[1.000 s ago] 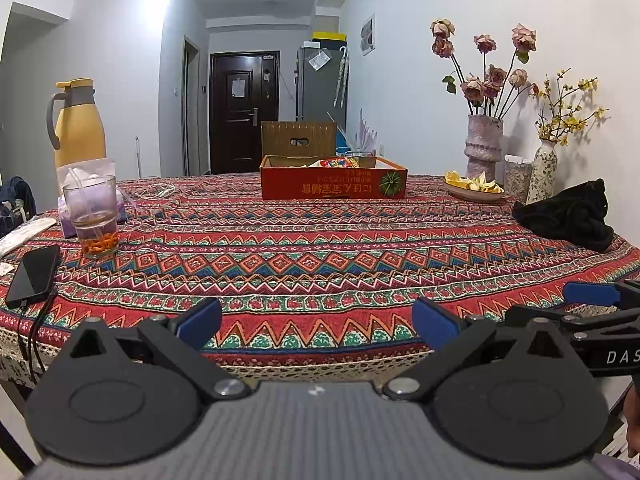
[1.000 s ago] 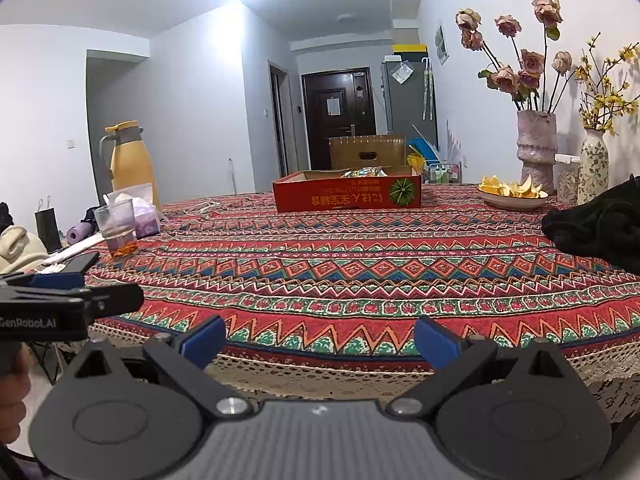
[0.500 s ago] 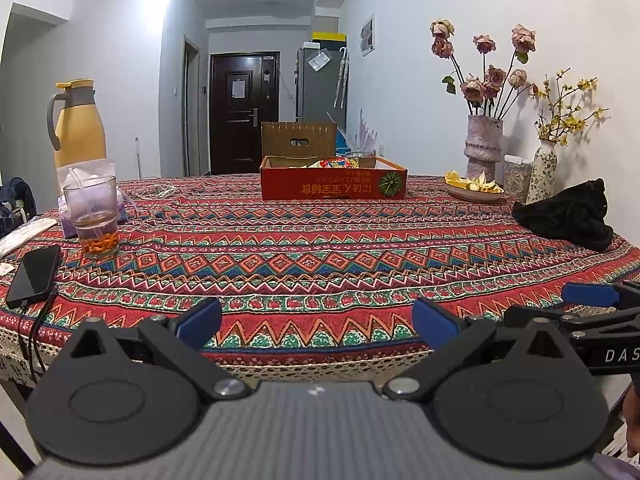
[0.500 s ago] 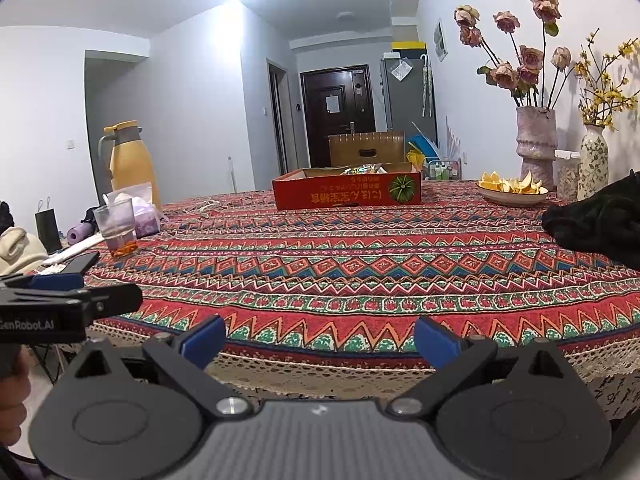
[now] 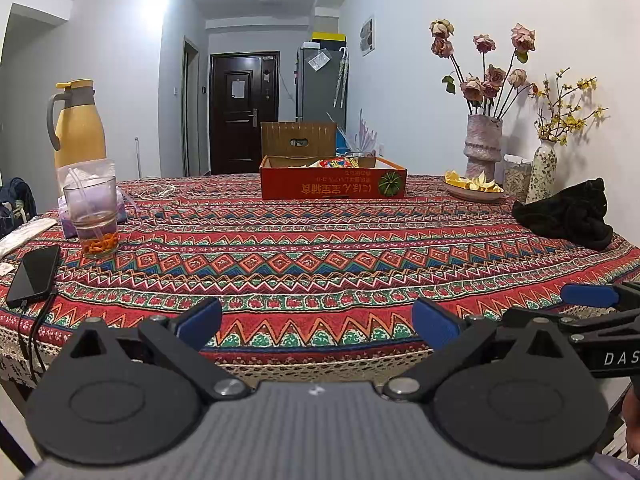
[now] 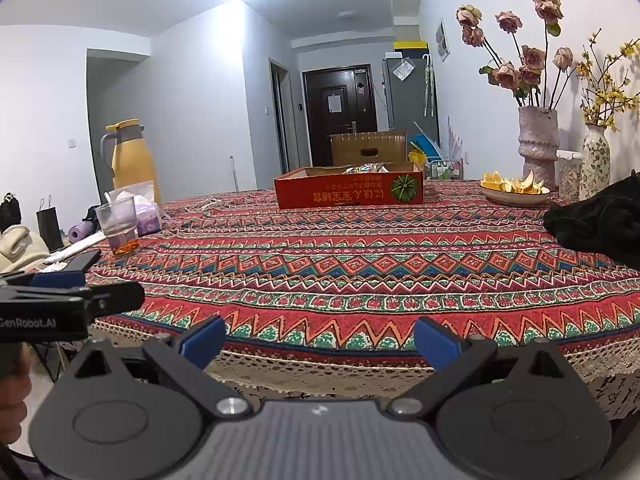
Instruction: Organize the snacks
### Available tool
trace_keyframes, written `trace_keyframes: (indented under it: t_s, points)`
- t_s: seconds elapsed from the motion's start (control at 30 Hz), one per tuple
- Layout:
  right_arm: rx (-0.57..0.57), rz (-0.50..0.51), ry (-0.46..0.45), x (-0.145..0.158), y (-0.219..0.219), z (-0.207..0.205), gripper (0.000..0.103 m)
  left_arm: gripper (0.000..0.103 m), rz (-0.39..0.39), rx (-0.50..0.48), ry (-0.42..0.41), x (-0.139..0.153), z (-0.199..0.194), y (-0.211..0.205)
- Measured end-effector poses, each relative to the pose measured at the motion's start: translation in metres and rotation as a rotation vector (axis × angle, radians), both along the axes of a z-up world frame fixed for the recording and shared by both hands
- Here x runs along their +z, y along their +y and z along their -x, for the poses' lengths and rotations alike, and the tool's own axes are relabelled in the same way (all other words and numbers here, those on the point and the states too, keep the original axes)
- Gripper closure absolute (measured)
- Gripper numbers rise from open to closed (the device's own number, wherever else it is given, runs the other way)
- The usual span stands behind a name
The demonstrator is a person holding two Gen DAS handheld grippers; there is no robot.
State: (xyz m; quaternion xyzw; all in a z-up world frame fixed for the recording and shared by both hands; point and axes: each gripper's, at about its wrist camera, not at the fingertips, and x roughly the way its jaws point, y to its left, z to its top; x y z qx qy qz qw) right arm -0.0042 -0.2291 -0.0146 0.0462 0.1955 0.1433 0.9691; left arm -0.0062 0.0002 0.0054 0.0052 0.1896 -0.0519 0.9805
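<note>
Far left edge: black phone point(image 5: 34, 275) lying flat on the cloth with a cable hanging off the table rim.
Left side: clear glass point(image 5: 93, 216) with a straw and orange bits at the bottom, standing just in front of a purple tissue pack point(image 5: 68, 216).
Behind the glass: yellow thermos jug point(image 5: 79, 124) with a grey handle and lid, upright.
Surface: round table under a red patterned tablecloth point(image 5: 320, 248) with a lace fringe.
Left gripper point(image 5: 317, 322): at the near table edge, held level, blue pads point(image 5: 199, 322) spread wide with nothing between them.
Centre, far side of table: red cardboard box point(image 5: 333, 184), shallow, open at the top, printed text upside down and a green emblem at its right end.
Snacks point(image 5: 334, 163): bright packets poking above the box rim, inside the box, well apart from both grippers.
Behind the box: wooden chair back point(image 5: 298, 141) with a handle slot.
Right of the box: shallow plate of yellow peels point(image 5: 474, 187).
Further right: rough pink vase point(image 5: 483, 147) holding dried roses, then a slim floral vase point(image 5: 542, 176) with yellow sprigs, both by the wall.
Right edge: crumpled black cloth point(image 5: 566, 216) resting on the tablecloth.
Right gripper point(image 6: 319, 342): also at the near table edge, beside the left one, fingers parted wide, empty.
</note>
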Motion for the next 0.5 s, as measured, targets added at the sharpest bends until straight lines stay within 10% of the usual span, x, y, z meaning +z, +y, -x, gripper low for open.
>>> trace_keyframes:
  t_s: [0.5]
  points:
    - [0.002,-0.005,0.002,0.0,-0.0008,0.0,0.002,0.0,0.0,0.0,0.0,0.0,0.0,0.0]
